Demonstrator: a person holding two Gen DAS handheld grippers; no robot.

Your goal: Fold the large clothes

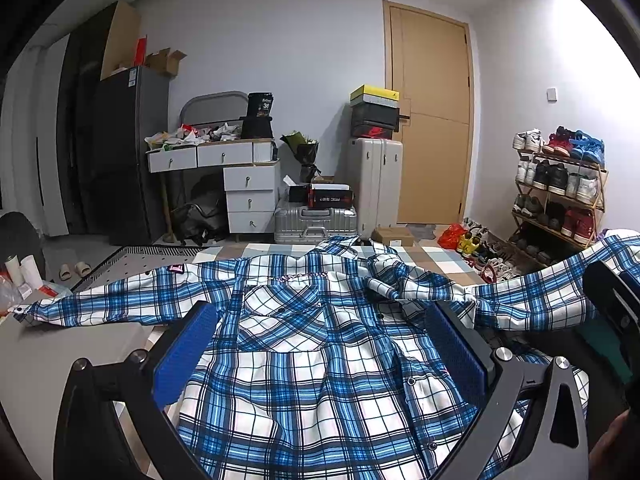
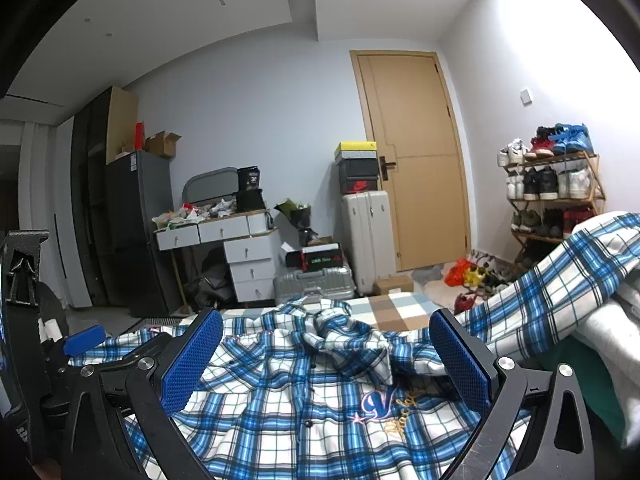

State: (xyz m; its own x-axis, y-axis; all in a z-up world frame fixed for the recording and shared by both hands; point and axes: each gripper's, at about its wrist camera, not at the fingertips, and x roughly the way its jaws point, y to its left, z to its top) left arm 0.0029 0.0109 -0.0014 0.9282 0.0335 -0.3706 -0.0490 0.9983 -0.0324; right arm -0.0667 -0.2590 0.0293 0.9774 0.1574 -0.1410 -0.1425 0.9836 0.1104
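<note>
A large blue-and-white plaid shirt (image 1: 320, 344) lies spread front up on the table (image 1: 60, 352), sleeves stretched to both sides. Its left sleeve (image 1: 112, 304) reaches the table's left edge; its right sleeve (image 2: 532, 296) climbs over a pile at the right. My left gripper (image 1: 324, 324) hovers open over the shirt's body, blue pads wide apart with nothing between them. My right gripper (image 2: 326, 338) stands open above the chest by the embroidered logo (image 2: 380, 400). The left gripper (image 2: 84, 338) also shows at the right wrist view's left edge.
A pile of white and green cloth (image 2: 600, 344) lies at the right under the sleeve. Small bottles and packets (image 1: 20, 276) sit by the table's left end. Beyond the table are a drawer desk (image 1: 232, 184), suitcases (image 1: 352, 200), a door (image 1: 432, 120) and a shoe rack (image 1: 560, 188).
</note>
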